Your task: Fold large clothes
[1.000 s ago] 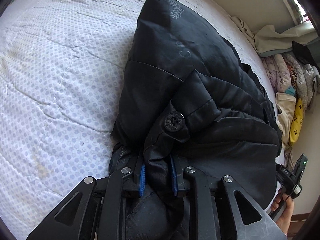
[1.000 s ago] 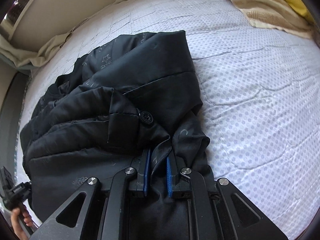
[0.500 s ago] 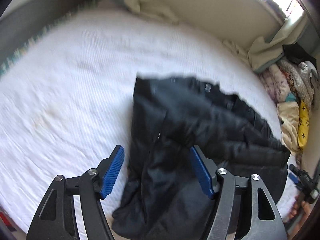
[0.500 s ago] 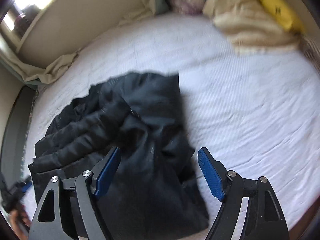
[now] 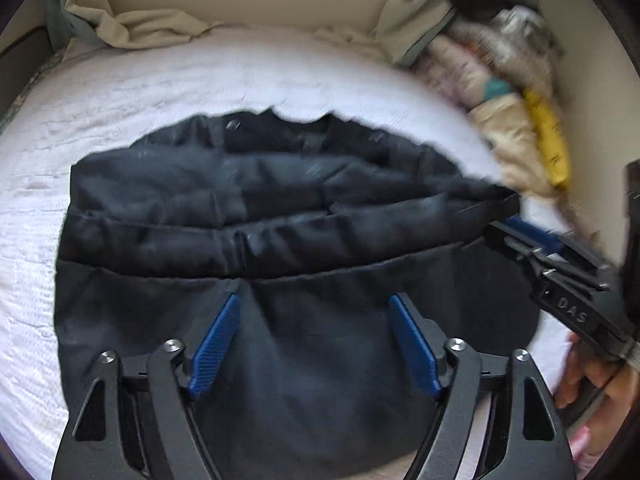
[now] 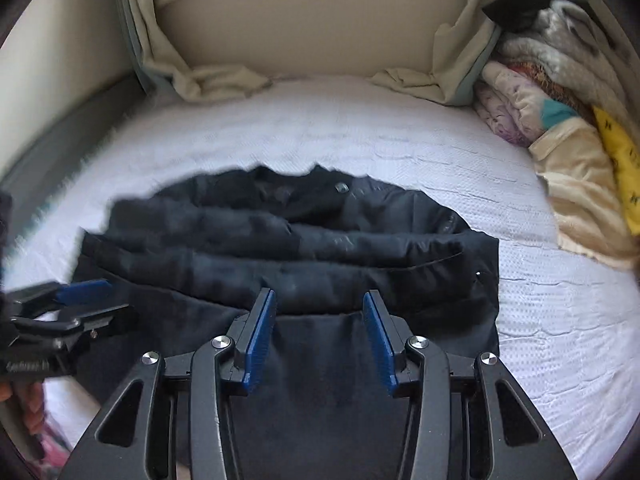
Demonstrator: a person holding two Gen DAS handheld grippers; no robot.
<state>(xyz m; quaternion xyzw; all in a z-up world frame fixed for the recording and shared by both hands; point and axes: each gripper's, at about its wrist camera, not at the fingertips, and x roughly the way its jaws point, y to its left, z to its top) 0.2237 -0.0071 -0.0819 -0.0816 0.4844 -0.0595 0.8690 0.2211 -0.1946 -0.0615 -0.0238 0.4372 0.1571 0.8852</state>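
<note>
A black padded jacket [image 5: 260, 216] lies folded in a broad bundle on the white bed; it also shows in the right wrist view [image 6: 288, 248]. My left gripper [image 5: 316, 336] is open and empty above the jacket's near edge. My right gripper [image 6: 318, 328] is open and empty above the same near edge. The right gripper also shows at the right of the left wrist view [image 5: 516, 216], beside the jacket's right end. The left gripper shows at the left edge of the right wrist view [image 6: 88, 300].
The white quilted mattress [image 6: 400, 152] surrounds the jacket. A pile of folded clothes and bedding [image 6: 560, 120] is stacked at the right against the wall. Beige curtains [image 6: 208, 80] drape onto the far edge of the bed.
Both grippers let go of the jacket, opened and pulled back and up. The jacket now lies free on the bed and both views look across it toward the far wall.
</note>
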